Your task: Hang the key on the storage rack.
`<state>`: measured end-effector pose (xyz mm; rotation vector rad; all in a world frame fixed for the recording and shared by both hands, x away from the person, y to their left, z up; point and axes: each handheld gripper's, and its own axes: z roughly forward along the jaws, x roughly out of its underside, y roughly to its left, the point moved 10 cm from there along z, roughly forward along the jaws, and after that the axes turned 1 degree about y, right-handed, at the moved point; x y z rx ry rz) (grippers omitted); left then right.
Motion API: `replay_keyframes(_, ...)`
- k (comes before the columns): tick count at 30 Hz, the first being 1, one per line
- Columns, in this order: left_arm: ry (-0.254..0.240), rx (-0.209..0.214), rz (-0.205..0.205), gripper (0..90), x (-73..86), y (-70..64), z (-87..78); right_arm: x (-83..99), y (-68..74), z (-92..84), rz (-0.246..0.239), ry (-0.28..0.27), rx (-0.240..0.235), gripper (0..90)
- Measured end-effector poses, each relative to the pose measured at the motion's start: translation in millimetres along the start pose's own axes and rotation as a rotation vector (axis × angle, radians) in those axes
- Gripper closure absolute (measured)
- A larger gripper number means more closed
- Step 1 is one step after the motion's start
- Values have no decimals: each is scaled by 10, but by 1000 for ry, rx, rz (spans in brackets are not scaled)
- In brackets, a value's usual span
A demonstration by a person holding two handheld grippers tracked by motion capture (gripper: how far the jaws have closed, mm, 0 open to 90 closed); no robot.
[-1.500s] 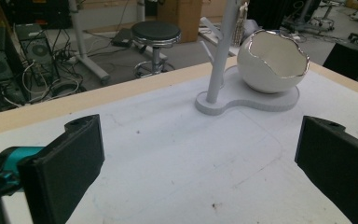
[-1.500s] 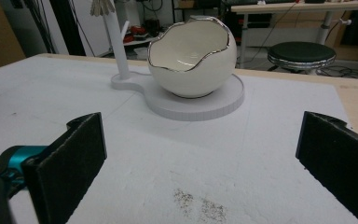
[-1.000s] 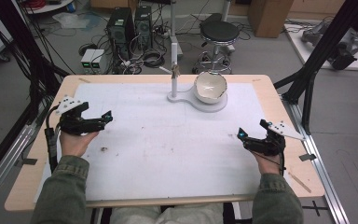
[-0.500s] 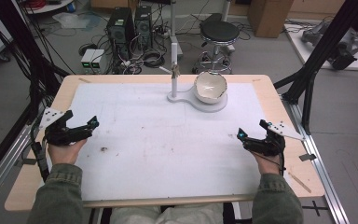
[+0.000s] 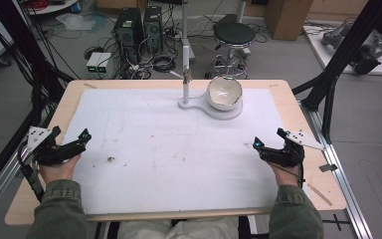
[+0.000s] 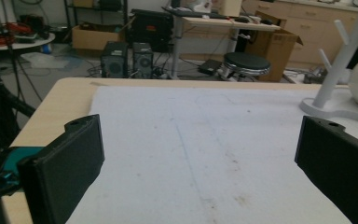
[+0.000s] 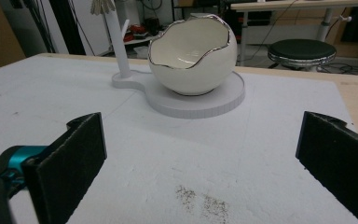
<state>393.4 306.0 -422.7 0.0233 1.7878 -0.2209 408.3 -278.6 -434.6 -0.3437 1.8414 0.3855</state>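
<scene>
A white egg-shaped bowl (image 5: 224, 92) with a jagged silver rim sits on a white stand base (image 5: 227, 113) at the back middle of the table. A thin post (image 5: 185, 82) rises from that base. My left gripper (image 5: 70, 133) rests open at the left edge of the white mat, with nothing between its fingers. My right gripper (image 5: 268, 138) is open near the mat's right edge, also holding nothing. In the right gripper view the bowl (image 7: 191, 56) stands straight ahead of the open gripper (image 7: 200, 163). In the left gripper view the gripper (image 6: 200, 158) is open and the post (image 6: 335, 56) is at far right.
A white foam mat (image 5: 169, 149) covers most of the wooden table (image 5: 328, 189). Dark specks (image 5: 111, 159) lie on the mat near the left hand. Black frame struts (image 5: 328, 94) flank the table. A stool (image 5: 235, 35) and computer towers (image 5: 129, 27) stand beyond the far edge.
My left gripper has moved left and toward the person, from over the mat to its left edge. The right gripper and the bowl have stayed put.
</scene>
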Motion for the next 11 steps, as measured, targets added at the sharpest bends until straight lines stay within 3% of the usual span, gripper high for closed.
replay_keyframes(5,-20,-12,-30,17,-4,59,-47,4,-4,12,0,1,1,6)
replay_keyframes(11,-10,4,-17,17,13,22,-30,9,4,14,-8,6,5,6)
